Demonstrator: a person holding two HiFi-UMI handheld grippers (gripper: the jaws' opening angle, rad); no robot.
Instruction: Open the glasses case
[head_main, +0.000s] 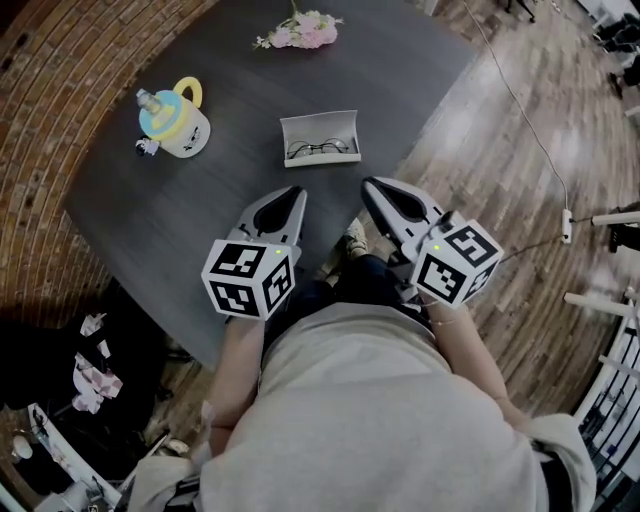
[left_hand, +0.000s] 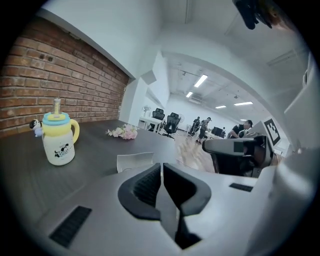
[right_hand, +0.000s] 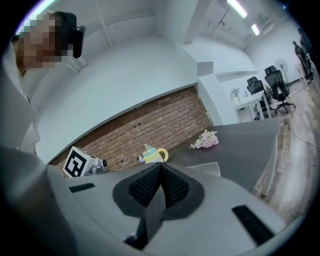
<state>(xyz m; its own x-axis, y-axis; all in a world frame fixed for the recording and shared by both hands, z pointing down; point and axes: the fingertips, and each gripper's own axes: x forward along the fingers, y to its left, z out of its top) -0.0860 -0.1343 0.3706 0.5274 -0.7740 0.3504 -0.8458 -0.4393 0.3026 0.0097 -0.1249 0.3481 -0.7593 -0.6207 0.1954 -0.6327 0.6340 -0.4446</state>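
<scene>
The glasses case (head_main: 320, 138) is shown open on the dark table (head_main: 400, 80), spectacles (head_main: 322, 150) inside. The left gripper (head_main: 291, 192) and right gripper (head_main: 371, 186) are held short of it; both pairs of jaws are pressed together, nothing gripped.

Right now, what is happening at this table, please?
A person holds a hand-held gripper in each hand, close to the body at the near edge of the dark table. The left hand-held gripper and the right hand-held gripper are both shut and empty. The glasses case already lies open on the table, apart from both, with glasses inside. A yellow cup and pink flowers lie farther back.
</scene>
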